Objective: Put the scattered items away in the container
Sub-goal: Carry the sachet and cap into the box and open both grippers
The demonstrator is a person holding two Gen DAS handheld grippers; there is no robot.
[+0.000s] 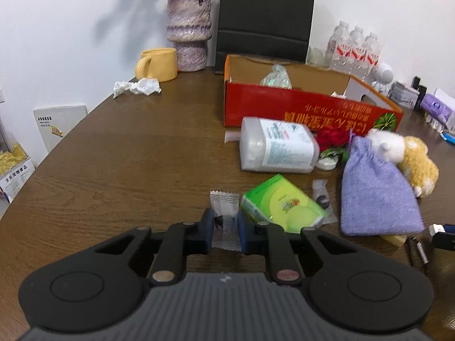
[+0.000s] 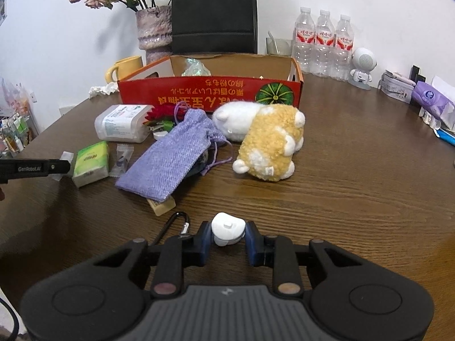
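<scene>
My left gripper (image 1: 225, 227) is shut on a small clear snack wrapper (image 1: 224, 207) just above the table, beside a green tissue pack (image 1: 283, 203). My right gripper (image 2: 228, 233) is shut on a small white plastic object (image 2: 227, 227) near the table's front. The open red cardboard box (image 1: 298, 108) stands behind; it also shows in the right wrist view (image 2: 210, 92). Scattered before it lie a white wipes tub (image 1: 277, 149), a purple cloth pouch (image 2: 170, 156), a yellow-and-white plush toy (image 2: 270, 142), a second wrapped candy (image 2: 122, 156) and a red flower (image 2: 160, 112).
A yellow mug (image 1: 159, 64), a vase (image 1: 189, 28), crumpled paper (image 1: 136, 86) and a black bag (image 2: 213, 11) stand at the back. Water bottles (image 2: 324, 45), a white speaker figure (image 2: 362, 68) and tissue packs (image 2: 429, 99) are at the right. A carabiner (image 2: 177, 224) lies near my right gripper.
</scene>
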